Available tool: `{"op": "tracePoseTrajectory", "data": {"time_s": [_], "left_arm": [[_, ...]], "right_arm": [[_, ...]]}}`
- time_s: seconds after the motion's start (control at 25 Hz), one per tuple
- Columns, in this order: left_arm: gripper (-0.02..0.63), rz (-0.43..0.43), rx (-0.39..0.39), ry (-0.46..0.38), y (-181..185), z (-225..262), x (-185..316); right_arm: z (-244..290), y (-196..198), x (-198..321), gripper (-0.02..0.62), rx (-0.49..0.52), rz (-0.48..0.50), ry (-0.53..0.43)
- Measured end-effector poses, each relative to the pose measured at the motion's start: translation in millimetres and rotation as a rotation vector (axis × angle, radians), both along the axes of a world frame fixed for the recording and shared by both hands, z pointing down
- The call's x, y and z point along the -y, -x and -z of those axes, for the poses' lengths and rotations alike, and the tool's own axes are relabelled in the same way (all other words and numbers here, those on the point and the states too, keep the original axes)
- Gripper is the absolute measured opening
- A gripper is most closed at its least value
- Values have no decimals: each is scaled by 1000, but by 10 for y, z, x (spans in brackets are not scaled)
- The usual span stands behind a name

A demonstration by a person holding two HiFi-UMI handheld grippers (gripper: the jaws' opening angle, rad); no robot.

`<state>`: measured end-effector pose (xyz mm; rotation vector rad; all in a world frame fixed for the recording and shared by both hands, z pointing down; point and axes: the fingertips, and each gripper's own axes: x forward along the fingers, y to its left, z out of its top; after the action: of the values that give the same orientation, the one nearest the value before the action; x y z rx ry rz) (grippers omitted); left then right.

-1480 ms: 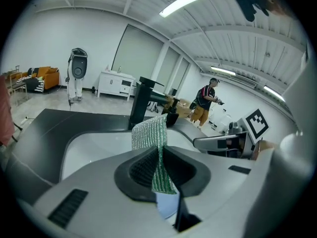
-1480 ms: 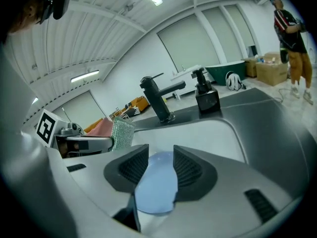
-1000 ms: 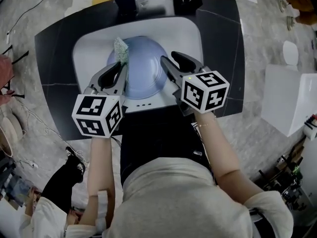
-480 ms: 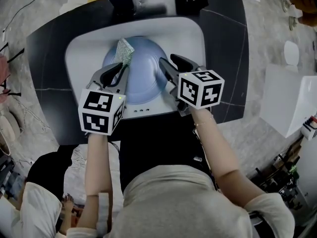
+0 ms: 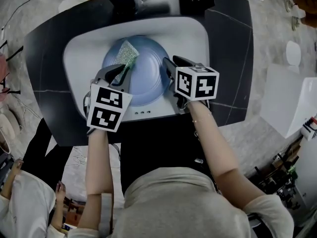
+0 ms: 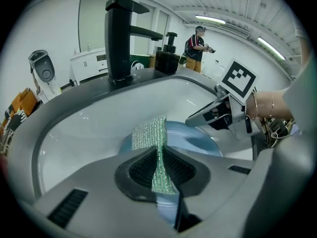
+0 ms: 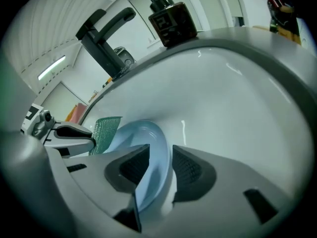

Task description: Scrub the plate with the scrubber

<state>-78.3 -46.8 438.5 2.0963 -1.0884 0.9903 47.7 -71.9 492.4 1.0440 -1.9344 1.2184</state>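
Nearest, pinched tight in the left gripper (image 6: 158, 155): the green mesh scrubber (image 6: 148, 132), free end fanned out over the pale blue plate (image 7: 142, 133), near its far rim; touching or not, hard to tell. Just beside, on the right gripper (image 7: 158, 158), jaws just closing, pads now clamped on the plate's near rim. Held tilted inside the white sink (image 5: 190, 38). Behind the basin, on the dark counter (image 5: 228, 43), a black faucet (image 6: 119, 38) and a black soap dispenser (image 7: 171, 19). Farthest back, a person (image 6: 197, 42) standing.
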Motion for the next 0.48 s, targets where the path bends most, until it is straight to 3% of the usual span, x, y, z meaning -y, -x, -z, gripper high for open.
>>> {"op": "tracePoseTrajectory", "data": {"time_s": [0.48], "left_arm": [[55, -48, 7, 75, -47, -178, -79]], "right_arm": [[-263, 2, -82, 99, -54, 14, 97]]}}
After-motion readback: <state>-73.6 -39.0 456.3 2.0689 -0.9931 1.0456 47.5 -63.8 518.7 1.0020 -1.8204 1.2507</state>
